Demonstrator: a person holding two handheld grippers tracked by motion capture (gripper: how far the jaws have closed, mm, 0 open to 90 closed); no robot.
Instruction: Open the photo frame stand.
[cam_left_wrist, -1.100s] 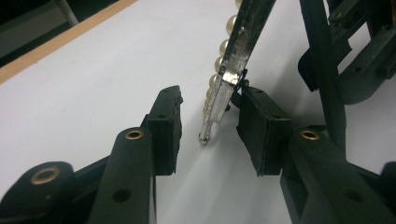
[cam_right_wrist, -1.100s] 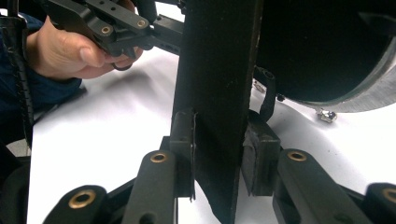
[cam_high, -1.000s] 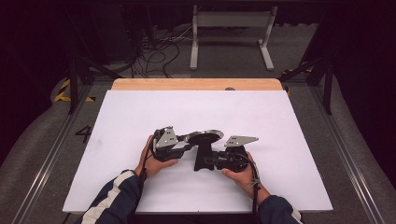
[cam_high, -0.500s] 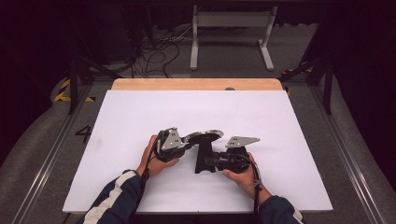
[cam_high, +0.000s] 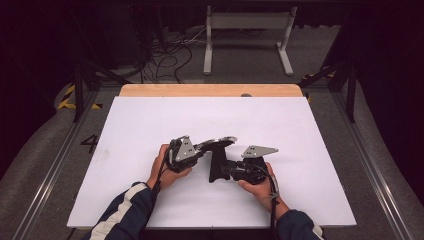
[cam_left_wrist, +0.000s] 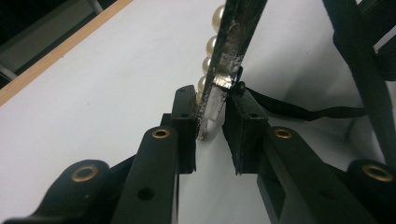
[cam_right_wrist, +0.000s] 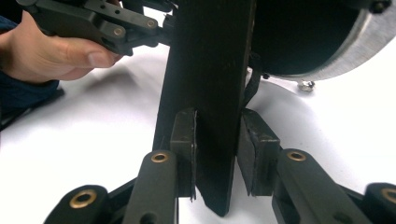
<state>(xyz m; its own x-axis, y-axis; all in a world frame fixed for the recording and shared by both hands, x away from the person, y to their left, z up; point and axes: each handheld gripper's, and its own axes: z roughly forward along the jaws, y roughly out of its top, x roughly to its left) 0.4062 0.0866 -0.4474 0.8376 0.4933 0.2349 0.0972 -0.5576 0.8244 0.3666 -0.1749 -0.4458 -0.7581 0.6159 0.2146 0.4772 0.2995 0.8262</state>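
Your right gripper pinches the black stand upright on the white surface, steadying it while your left gripper's jaws close on the pearl-edged band.

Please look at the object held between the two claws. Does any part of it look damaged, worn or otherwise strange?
Yes. In the left gripper view, the thin silver edge gripped by the left claw looks scuffed and flaking, with dark patches and a bright bare spot near the pads. The black strap held in the right claw shows no visible damage.

A stand sits mid-table between both grippers.
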